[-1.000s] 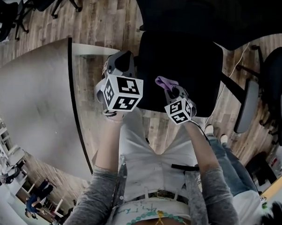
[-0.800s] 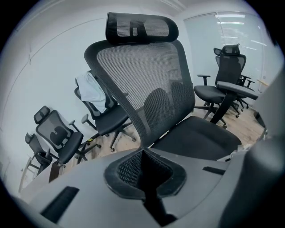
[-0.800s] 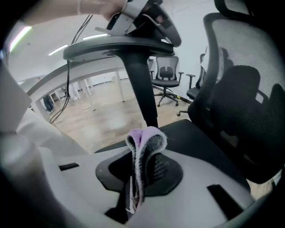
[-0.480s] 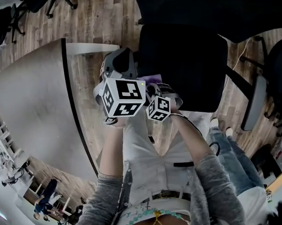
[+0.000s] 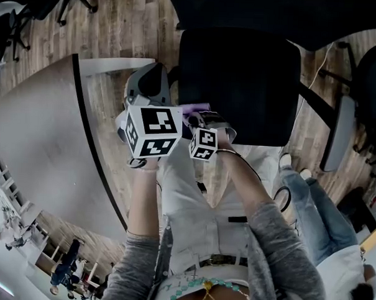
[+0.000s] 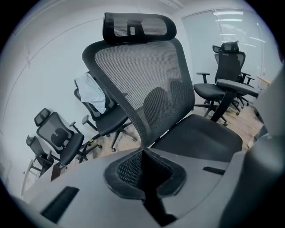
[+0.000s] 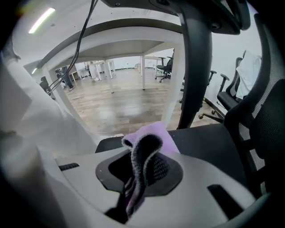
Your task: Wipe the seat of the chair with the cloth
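The black office chair's seat (image 5: 240, 86) lies ahead of me in the head view. My right gripper (image 5: 194, 118) is shut on a purple cloth (image 5: 197, 108) at the seat's near left corner. In the right gripper view the cloth (image 7: 151, 136) sticks up folded between the closed jaws, resting against the seat (image 7: 209, 138). My left gripper (image 5: 152, 77) hangs beside the seat's left edge, over the floor. The left gripper (image 6: 143, 156) is shut with nothing in it and faces the chair's mesh back (image 6: 147, 84) and seat (image 6: 200, 138).
A white table (image 5: 39, 127) curves along the left, its leg (image 7: 176, 84) close to the chair. Other office chairs stand at the right (image 5: 357, 110) and behind (image 6: 227, 84). A second person in jeans (image 5: 316, 214) stands at my right.
My right gripper has carried the cloth leftward along the seat's near edge, from the middle to the left corner. The left gripper has shifted slightly left.
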A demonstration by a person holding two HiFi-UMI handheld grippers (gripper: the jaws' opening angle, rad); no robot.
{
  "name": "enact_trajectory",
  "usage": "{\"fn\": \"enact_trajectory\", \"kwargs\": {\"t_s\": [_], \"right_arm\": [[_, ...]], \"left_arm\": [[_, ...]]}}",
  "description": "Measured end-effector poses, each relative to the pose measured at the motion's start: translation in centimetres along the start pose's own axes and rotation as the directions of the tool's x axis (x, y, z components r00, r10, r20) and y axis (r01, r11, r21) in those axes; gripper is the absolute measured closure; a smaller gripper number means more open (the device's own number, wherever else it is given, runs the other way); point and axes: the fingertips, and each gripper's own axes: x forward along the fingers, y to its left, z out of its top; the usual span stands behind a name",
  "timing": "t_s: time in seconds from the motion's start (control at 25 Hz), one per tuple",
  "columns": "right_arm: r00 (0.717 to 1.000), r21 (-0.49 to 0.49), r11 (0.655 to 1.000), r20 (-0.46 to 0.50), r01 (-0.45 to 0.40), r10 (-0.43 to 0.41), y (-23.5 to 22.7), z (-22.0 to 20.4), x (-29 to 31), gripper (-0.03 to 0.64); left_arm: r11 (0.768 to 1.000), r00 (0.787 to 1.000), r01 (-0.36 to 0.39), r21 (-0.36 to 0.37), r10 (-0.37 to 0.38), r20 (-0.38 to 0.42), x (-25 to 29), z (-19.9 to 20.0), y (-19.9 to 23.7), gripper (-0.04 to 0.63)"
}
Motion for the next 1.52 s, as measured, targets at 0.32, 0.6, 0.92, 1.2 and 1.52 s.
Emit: {"fn": "enact_trajectory", "kwargs": {"t_s": [0.32,0.6,0.92,1.2,1.52], "right_arm": [[1.0,-0.055,0.998,0.011,0.014,-0.014,-0.3,-0.3,-0.1,0.565],[1.0,-0.048,0.999,-0.009,0.017,-0.018,-0.6,-1.7,-0.3,0.565],[0.998,-0.033,0.999,-0.047,0.029,-0.031,-1.0,-4.7,-1.1,0.565],[0.997,-0.006,0.999,-0.062,0.045,-0.045,-1.7,-6.5,-1.9,0.565],[0.996,0.026,0.999,-0.084,0.039,-0.037,-1.4,-8.6,-2.6,0.565]], "left_arm": [[1.0,1.0,-0.003,0.009,0.003,-0.006,0.1,0.1,0.0,0.595],[1.0,1.0,-0.009,0.018,0.009,-0.01,0.2,0.0,0.3,0.595],[0.999,1.0,-0.019,0.036,0.019,-0.017,0.2,-0.3,0.1,0.595],[0.999,1.0,-0.02,0.04,0.02,-0.018,0.3,-0.2,0.1,0.595],[0.999,0.999,-0.023,0.047,0.024,-0.023,0.3,-0.2,0.1,0.595]]}}
